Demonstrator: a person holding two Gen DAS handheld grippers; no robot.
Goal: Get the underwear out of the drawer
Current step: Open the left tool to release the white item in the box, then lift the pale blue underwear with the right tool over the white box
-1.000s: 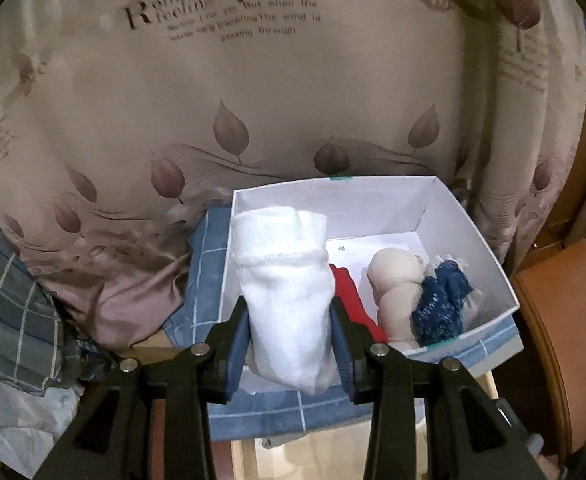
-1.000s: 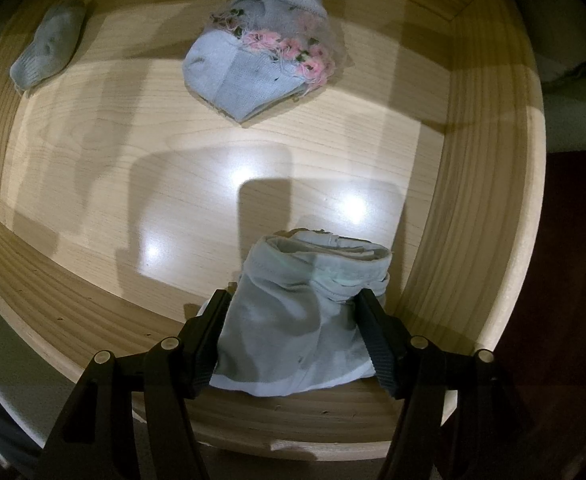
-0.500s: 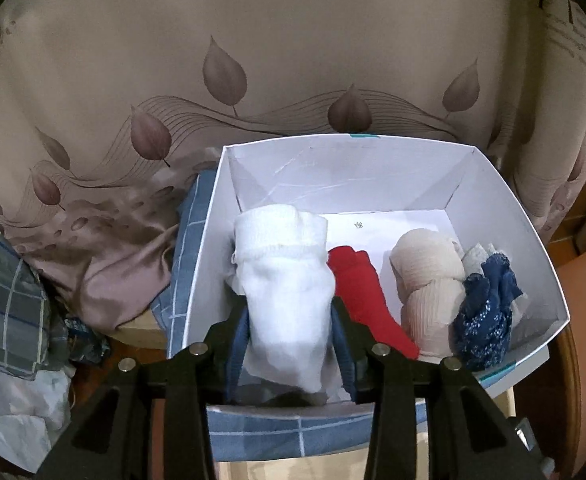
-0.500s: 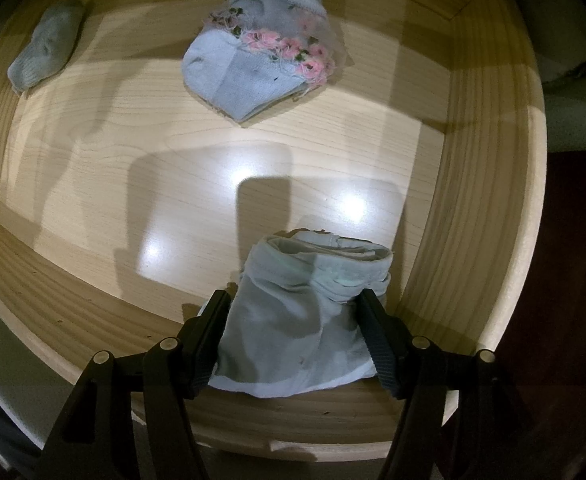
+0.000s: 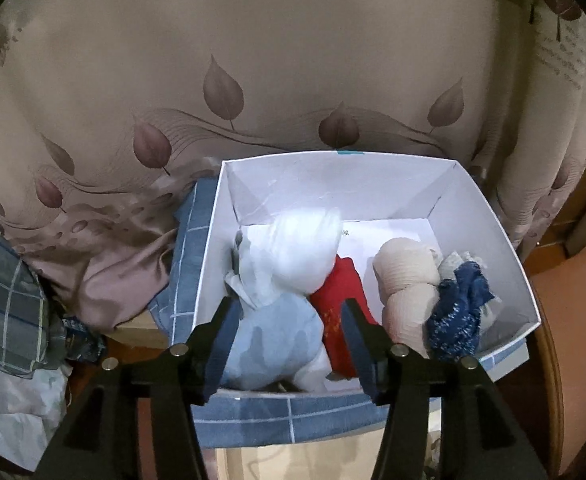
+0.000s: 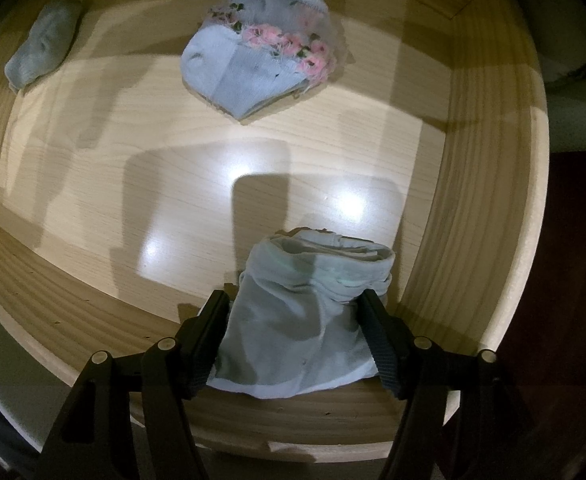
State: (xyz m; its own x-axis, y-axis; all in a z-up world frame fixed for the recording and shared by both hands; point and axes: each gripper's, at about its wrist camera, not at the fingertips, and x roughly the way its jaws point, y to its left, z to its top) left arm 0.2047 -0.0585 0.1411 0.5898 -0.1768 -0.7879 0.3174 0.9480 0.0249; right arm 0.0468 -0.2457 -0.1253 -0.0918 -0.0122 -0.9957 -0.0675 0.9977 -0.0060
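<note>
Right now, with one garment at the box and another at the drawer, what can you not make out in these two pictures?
- Left wrist view: the white garment is motion-blurred; whether the left hand-held gripper has released it is unclear.
- Left wrist view: the white box floor is hidden beneath the clothes.
- Right wrist view: the pale green underwear covers the wooden drawer front corner.

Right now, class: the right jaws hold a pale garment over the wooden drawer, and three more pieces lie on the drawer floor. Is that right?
Not quite. The right wrist view shows two pieces on the wooden drawer floor: the floral piece and the small grey piece. The pale garment is held as stated.
</note>
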